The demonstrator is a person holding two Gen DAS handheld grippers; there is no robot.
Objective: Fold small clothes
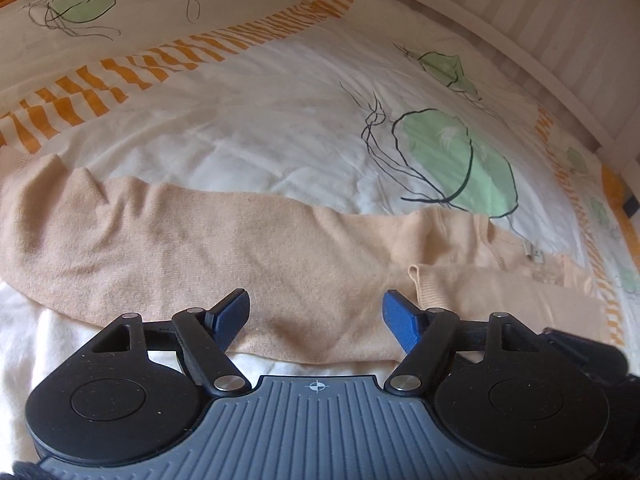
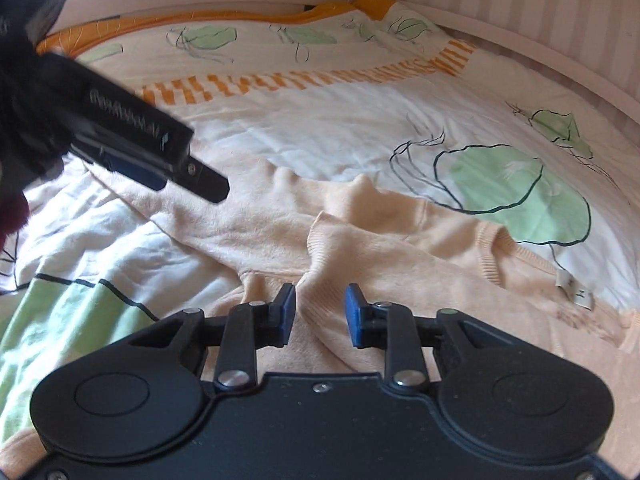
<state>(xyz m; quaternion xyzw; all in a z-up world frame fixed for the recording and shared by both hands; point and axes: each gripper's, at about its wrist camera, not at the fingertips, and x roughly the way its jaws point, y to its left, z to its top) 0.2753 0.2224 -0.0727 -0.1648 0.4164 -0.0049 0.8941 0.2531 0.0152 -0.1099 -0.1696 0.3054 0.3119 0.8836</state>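
A peach knitted sweater (image 1: pixel 200 248) lies spread across the bed, its collar and white label (image 2: pixel 576 290) to the right. One sleeve is folded over the body, and its ribbed cuff (image 2: pixel 320 232) points away from me. My left gripper (image 1: pixel 316 300) hovers open over the sweater's near edge, with nothing between its blue pads. My right gripper (image 2: pixel 321 296) stands over the folded sleeve with its jaws half closed. The sleeve cloth lies in the gap and the pads do not visibly press on it. In the right wrist view the left gripper (image 2: pixel 200 180) shows at the upper left.
The bed has a white duvet (image 1: pixel 260 132) with green leaf prints and orange stripes, rumpled at the near left (image 2: pixel 80 240). A striped pale wall (image 1: pixel 540 20) and bed frame run along the far side. A dark sleeve (image 2: pixel 24 80) fills the right wrist view's upper left corner.
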